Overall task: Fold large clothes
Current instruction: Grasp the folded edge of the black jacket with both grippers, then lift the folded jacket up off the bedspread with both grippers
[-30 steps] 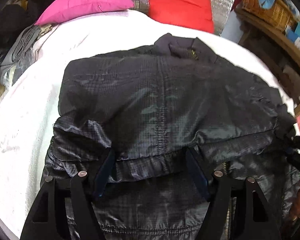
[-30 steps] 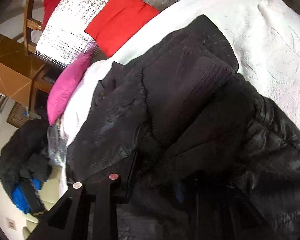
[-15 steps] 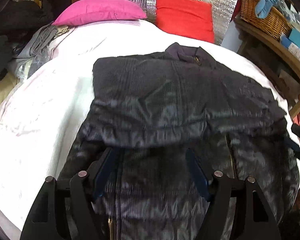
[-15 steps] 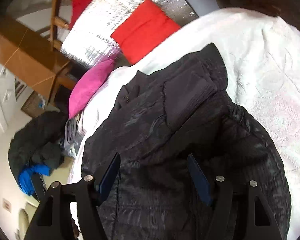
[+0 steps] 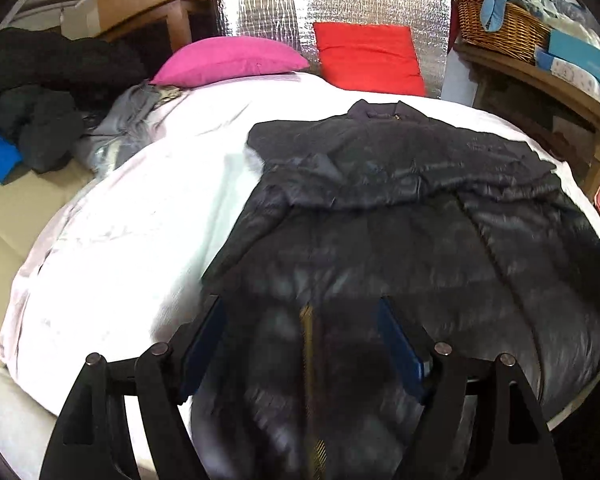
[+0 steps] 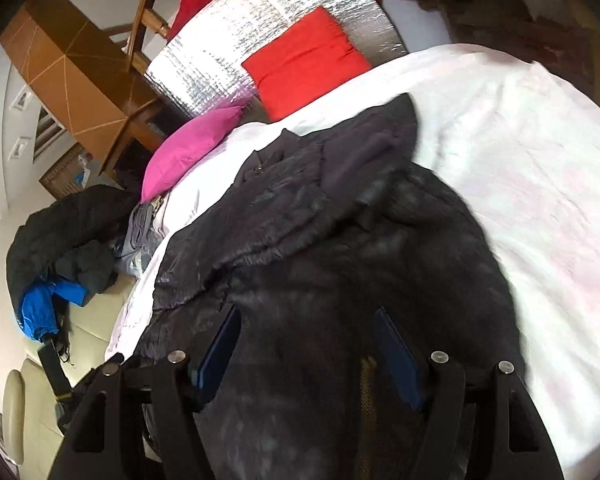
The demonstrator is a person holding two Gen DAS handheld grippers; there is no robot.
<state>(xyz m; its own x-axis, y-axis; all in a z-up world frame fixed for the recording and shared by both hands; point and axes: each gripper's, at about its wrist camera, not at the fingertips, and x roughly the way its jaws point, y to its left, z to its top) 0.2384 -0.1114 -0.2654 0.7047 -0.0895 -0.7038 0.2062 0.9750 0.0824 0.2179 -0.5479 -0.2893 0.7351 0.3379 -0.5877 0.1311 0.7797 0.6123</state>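
A large dark quilted jacket (image 5: 412,216) lies on the white bed (image 5: 140,216), collar toward the pillows, with both sleeves folded across its chest. Its gold zipper (image 5: 308,344) runs down the near hem. My left gripper (image 5: 304,324) is open and empty, raised above the near hem with the zipper between its fingers. In the right wrist view the jacket (image 6: 340,240) fills the middle over the bed (image 6: 540,168). My right gripper (image 6: 306,336) is open and empty above the near hem.
A pink pillow (image 5: 228,60) and a red pillow (image 5: 368,58) lean at the bed's head against a silver panel. Dark and grey clothes (image 5: 52,120) are piled at the left. A wooden shelf with a wicker basket (image 5: 500,28) stands to the right.
Both grippers let go of the folded sleeves and pulled back and up from the jacket. The jacket now lies farther away, with more bed in view.
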